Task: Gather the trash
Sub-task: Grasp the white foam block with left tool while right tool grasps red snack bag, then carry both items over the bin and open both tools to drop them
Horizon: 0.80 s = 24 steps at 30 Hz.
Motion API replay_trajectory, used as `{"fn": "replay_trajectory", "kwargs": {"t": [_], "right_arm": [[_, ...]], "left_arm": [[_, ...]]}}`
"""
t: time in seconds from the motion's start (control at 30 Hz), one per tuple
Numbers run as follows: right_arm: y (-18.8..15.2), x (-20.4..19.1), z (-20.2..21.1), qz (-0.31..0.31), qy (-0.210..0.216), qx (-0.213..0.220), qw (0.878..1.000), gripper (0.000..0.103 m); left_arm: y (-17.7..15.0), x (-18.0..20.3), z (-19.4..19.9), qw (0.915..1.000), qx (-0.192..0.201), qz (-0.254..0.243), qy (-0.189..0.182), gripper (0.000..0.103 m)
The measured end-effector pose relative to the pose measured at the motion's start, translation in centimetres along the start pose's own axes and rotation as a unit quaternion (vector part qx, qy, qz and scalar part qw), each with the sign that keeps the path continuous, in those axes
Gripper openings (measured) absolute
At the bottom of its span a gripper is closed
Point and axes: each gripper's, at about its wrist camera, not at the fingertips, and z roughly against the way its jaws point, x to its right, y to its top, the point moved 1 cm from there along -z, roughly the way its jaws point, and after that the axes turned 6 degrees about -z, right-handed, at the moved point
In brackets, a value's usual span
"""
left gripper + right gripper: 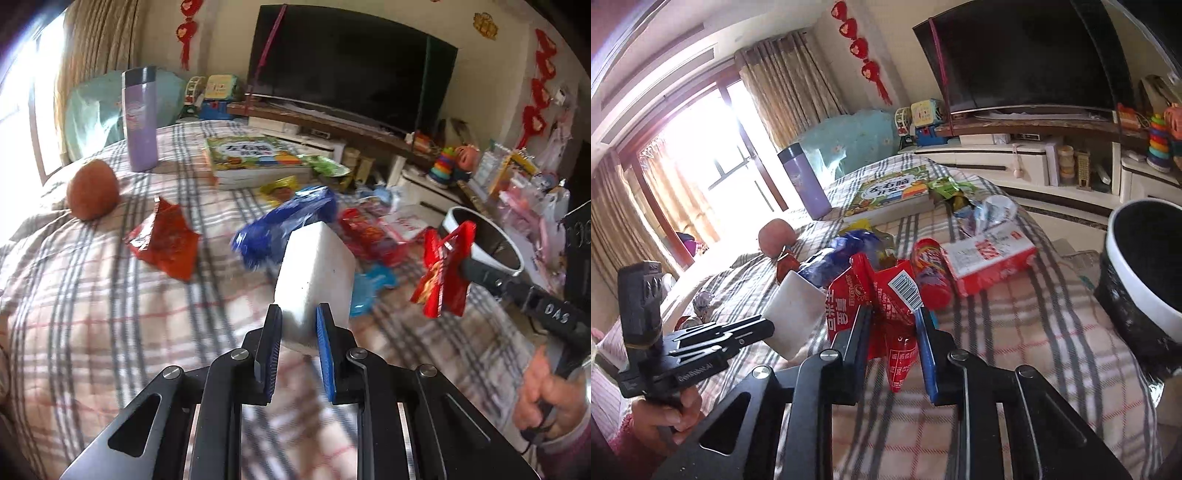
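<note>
red crinkled foil snack wrapper point(882, 295) is up off the bed, pinched between the jaws of the right gripper point(892, 321), barcode side facing the camera, its tail dangling below the fingers. from the left wrist view the same wrapper point(443, 273) hangs just in front of the round bin with the white rim and dark inside point(484, 236), so that bin is our landmark. the wrapper is level with the rim and on the bed side of it, not yet over the mouth as far as i can judge.

left gripper point(297, 325) is also loaded: its jaws are clamped on a white foam-like block point(314, 280), held in the air farther from the bin than the wrapper is.

still lying on the plaid checked bedspread point(110, 314), working away from the bin: a flat red and white box point(990, 258) nearest, a red cylindrical packet point(931, 273) beside that, a crumpled blue plastic wrapper point(288, 225) next, another flattened red wrapper point(162, 240) well beyond, green wrappers point(325, 166) by the colourful picture book point(255, 158). the brown round fruit point(92, 188) and the lilac flask point(140, 118) sit farthest out and look like keepers.

to do this drop well, i'd say carry the wrapper right over the centre of the opening before letting go; foil that light can flutter and catch the rim. bring the block in second so the two tools don't crowd each other over the bin.
</note>
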Motion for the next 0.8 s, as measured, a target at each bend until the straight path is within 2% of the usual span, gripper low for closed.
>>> {"fn": "replay_trajectory", "kwargs": {"t": [0.37,0.8], "right_arm": [[-0.3,3.5,3.5,-0.034,-0.024,0.02,0.999,0.024],[-0.4,6.8,6.9,-0.058,-0.046,0.045,0.996,0.024]], "left_arm": [[0.7,4.3,-0.8,0.999,0.002,-0.022,-0.04,0.017],[2.2,8.5,-2.7,0.9968,0.001,-0.048,-0.063,0.017]]}}
